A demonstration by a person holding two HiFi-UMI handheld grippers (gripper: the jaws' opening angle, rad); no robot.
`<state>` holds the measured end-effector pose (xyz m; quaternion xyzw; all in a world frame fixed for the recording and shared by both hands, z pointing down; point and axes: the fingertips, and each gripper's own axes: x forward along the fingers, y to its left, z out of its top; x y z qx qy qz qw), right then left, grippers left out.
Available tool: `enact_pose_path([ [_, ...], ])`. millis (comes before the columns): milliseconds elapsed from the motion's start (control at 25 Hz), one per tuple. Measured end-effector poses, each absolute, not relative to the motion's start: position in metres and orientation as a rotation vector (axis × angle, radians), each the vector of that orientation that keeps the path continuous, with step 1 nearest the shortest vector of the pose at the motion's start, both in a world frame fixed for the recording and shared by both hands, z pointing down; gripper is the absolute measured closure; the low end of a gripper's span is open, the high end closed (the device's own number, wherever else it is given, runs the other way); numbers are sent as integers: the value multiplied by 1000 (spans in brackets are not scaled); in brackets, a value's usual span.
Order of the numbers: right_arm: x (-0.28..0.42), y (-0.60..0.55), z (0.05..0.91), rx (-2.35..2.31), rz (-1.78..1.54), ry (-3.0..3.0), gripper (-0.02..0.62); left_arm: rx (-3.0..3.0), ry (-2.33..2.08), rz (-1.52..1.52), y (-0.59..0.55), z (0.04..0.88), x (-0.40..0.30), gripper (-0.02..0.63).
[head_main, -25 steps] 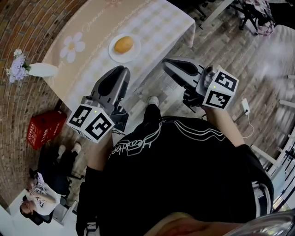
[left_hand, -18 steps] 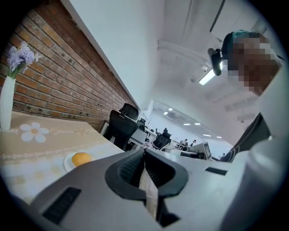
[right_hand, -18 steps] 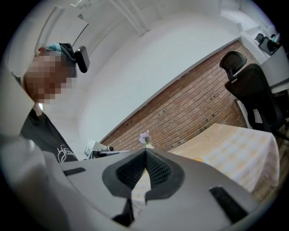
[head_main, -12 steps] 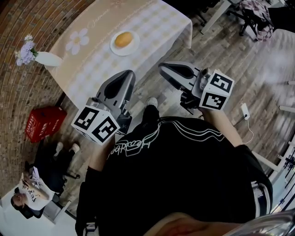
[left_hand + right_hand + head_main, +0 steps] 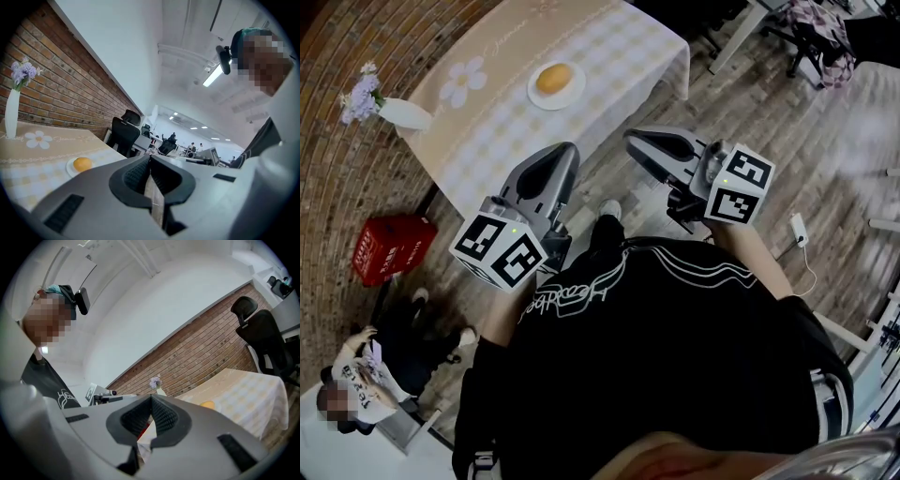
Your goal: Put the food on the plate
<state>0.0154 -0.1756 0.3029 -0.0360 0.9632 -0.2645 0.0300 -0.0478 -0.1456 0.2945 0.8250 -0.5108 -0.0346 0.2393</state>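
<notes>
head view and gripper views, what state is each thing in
left gripper, shut, empty
right gripper, shut, empty
bun, lying on the plate
plate, on the table, holding the bun
vase, upright on the table, holding flowers

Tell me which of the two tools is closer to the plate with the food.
The left tool: in the head view its tip lies just below the plate, while the right tool sits further off to the side.
</notes>
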Motion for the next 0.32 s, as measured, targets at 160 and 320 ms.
enact_pose_path([
  [160, 17, -172, 300, -116, -815, 2966, 598, 2265, -1389, -91, -142, 293, -44, 597],
  [320, 18, -169, 299, -121, -818, 2963, 599, 2267, -1390, -87, -137, 292, -43, 597],
])
